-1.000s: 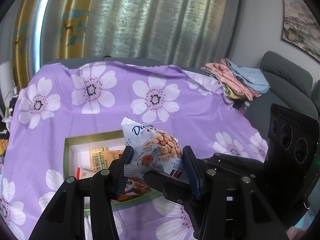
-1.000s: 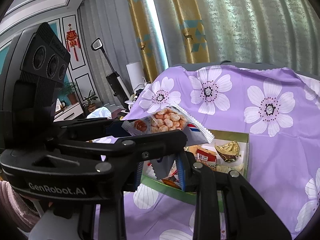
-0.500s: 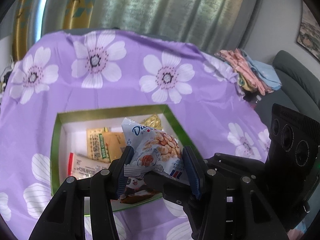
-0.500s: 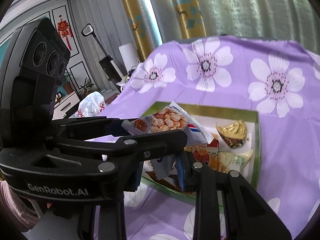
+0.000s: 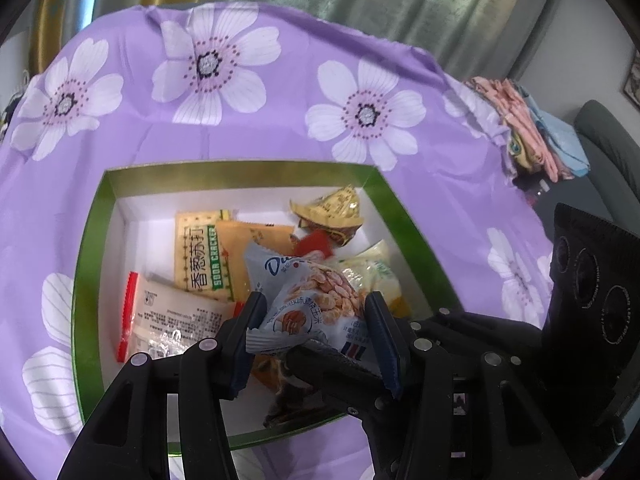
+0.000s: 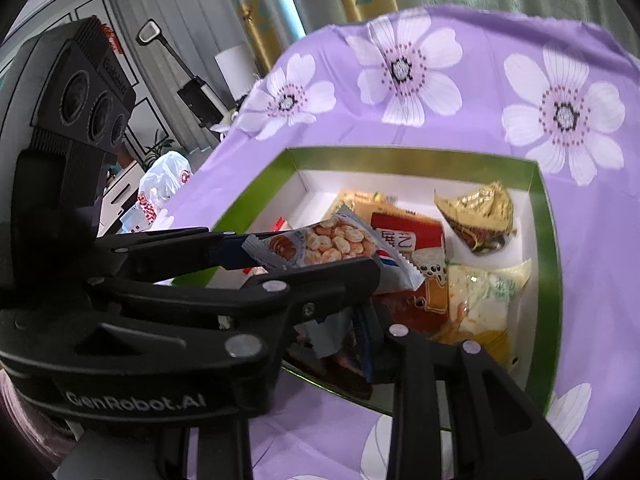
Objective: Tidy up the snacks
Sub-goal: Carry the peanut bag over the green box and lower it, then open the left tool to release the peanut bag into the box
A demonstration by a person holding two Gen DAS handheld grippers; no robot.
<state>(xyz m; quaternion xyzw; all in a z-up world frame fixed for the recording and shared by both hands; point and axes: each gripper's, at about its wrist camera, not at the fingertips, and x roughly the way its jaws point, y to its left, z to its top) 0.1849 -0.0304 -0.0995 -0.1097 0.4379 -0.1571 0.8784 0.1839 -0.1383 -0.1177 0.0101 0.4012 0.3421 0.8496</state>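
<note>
The left tongs (image 5: pixel 314 305) were clamped on the blue-and-white snack packet (image 5: pixel 316 300), pinching it by its two sides and holding it above the near end of the green-rimmed box (image 5: pixel 90 264). The right tongs (image 6: pixel 332 340) crossed just beneath; a scrap of pale wrapper showed by one blue pad, but the other finger was hidden behind the left tool, so whether they were gripping or merely resting there could not be told. The likely trouble was the crowding: with both tools tangled so close, a release might snag the packet on a finger, or drop it on the near rim and tip it out onto the flowered bench (image 5: pixel 280 128). The slick, puffy wrapper could also slip sideways. It would land on other snacks, the soda cracker pack (image 5: pixel 202 256) and a pale yellow pouch (image 6: pixel 480 292), not on bare floor. A dark packet (image 5: pixel 288 400) beneath the tongs was mostly covered and unreadable.
</note>
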